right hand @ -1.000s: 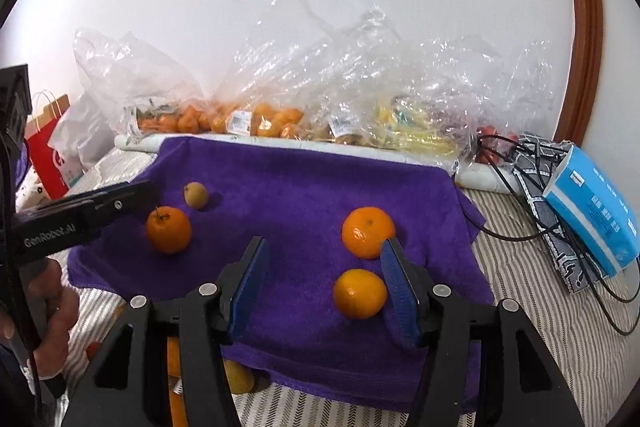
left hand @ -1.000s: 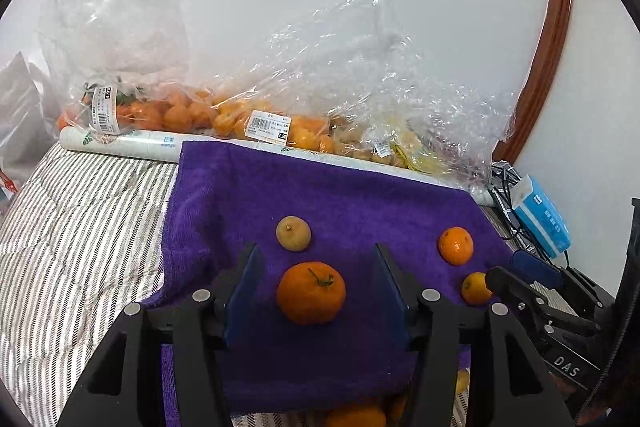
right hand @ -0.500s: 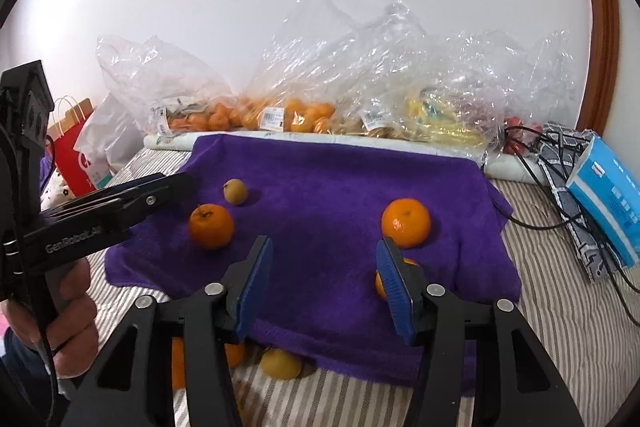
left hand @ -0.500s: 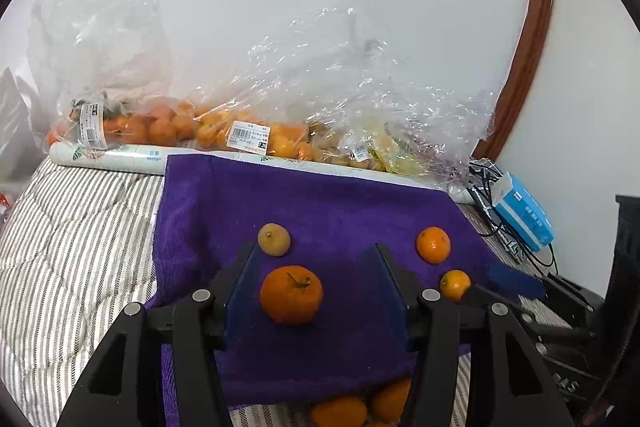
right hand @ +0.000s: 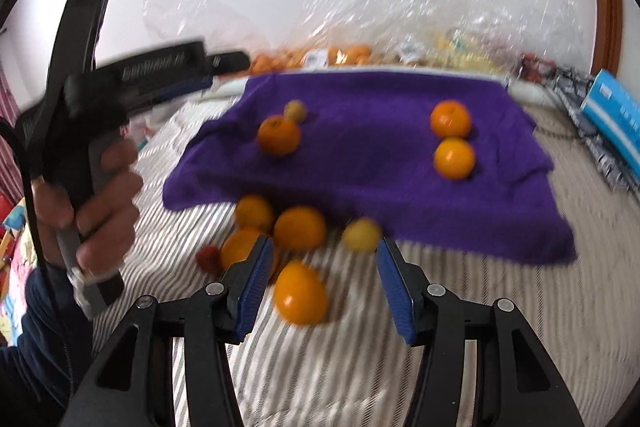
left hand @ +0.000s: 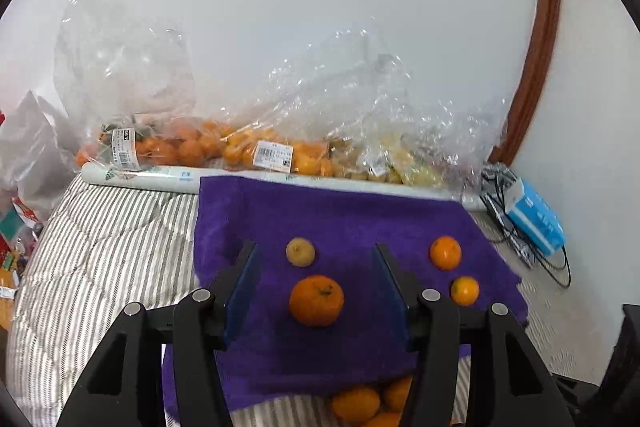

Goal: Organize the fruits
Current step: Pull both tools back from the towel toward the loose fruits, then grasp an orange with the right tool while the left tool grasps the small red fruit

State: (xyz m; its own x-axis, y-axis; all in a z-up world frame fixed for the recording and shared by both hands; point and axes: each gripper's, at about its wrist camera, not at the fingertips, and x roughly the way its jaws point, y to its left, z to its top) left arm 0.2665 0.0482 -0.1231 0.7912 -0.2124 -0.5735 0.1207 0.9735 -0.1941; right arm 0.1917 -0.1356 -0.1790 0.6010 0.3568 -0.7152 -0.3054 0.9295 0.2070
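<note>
A purple towel (left hand: 344, 219) (right hand: 372, 107) lies on the striped bedding. On it sit a stemmed orange (left hand: 316, 300) (right hand: 278, 134), a small yellow-brown fruit (left hand: 300, 251) (right hand: 295, 111) and two oranges at the right (left hand: 445, 252) (right hand: 450, 119), (left hand: 465, 290) (right hand: 454, 158). My left gripper (left hand: 316, 287) is open and empty, raised above the stemmed orange. My right gripper (right hand: 324, 279) is open and empty over a loose pile of oranges (right hand: 300, 291) (left hand: 356, 403) and a small yellow fruit (right hand: 361, 235) off the towel's near edge.
Clear plastic bags of oranges and other fruit (left hand: 256, 151) (right hand: 352, 53) line the wall behind a white roll (left hand: 140, 173). A blue tissue pack (left hand: 534, 215) (right hand: 618, 115) and cables (left hand: 500, 187) lie at the right. Bags and clutter (left hand: 24, 163) sit at the left.
Both grippers have pulled back and up from the towel. The right gripper now looks down at the loose pile of fruit in front of the towel. The fruit has not moved.
</note>
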